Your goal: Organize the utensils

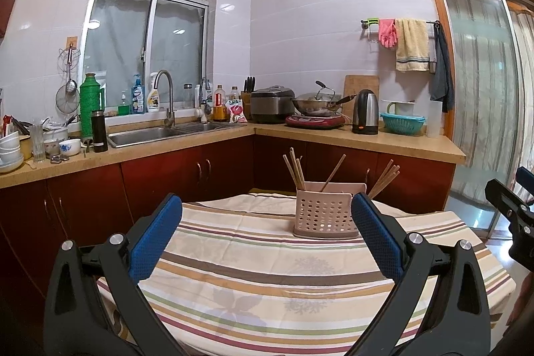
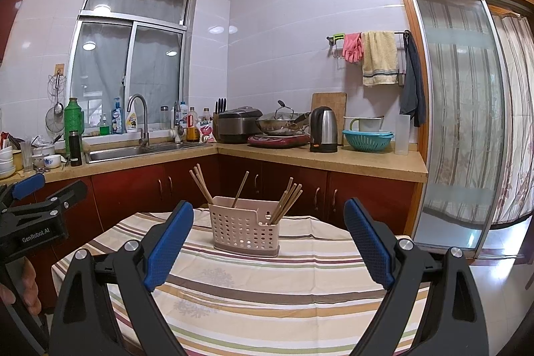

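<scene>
A pink perforated utensil holder point(image 1: 323, 212) point(image 2: 244, 228) stands upright near the far edge of a table with a striped cloth point(image 1: 267, 282) point(image 2: 267, 282). Several wooden chopsticks point(image 1: 297, 168) point(image 2: 287, 200) stand in its compartments, leaning left, middle and right. My left gripper point(image 1: 267, 206) is open and empty, held above the table short of the holder. My right gripper point(image 2: 268, 211) is open and empty too, also short of the holder. The right gripper shows at the right edge of the left wrist view point(image 1: 514, 206). The left gripper shows at the left edge of the right wrist view point(image 2: 36, 199).
Behind the table runs an L-shaped counter point(image 1: 350, 137) with red cabinets. It carries a sink point(image 1: 157, 132), a rice cooker point(image 1: 272, 104), a wok point(image 1: 317, 105), a kettle point(image 1: 365, 112), a teal colander point(image 1: 403, 122) and bowls point(image 1: 10, 149). A sliding glass door point(image 2: 467, 109) is at the right.
</scene>
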